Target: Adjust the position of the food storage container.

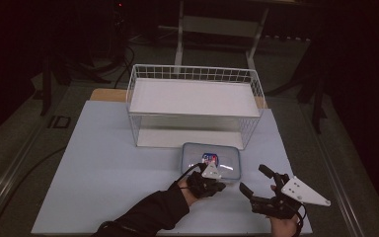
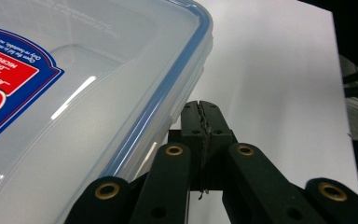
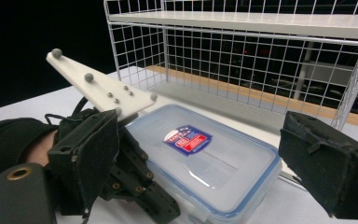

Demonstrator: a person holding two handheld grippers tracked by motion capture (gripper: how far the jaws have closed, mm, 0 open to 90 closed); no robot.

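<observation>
wire rack w/ white shelf, table rear | pale blue tabletop | dark floor, cables

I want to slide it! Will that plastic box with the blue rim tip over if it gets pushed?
Probably not: the plastic box is low, flat and wide. It looks stiff and seems empty, so likely light. Its glossy lid may be slippery against the table.

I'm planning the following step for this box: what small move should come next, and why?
Probably bring the open right gripper up to the box's right edge. The shut left gripper sits against its near side, holding nothing, and the box lies just in front of the wire rack.
</observation>
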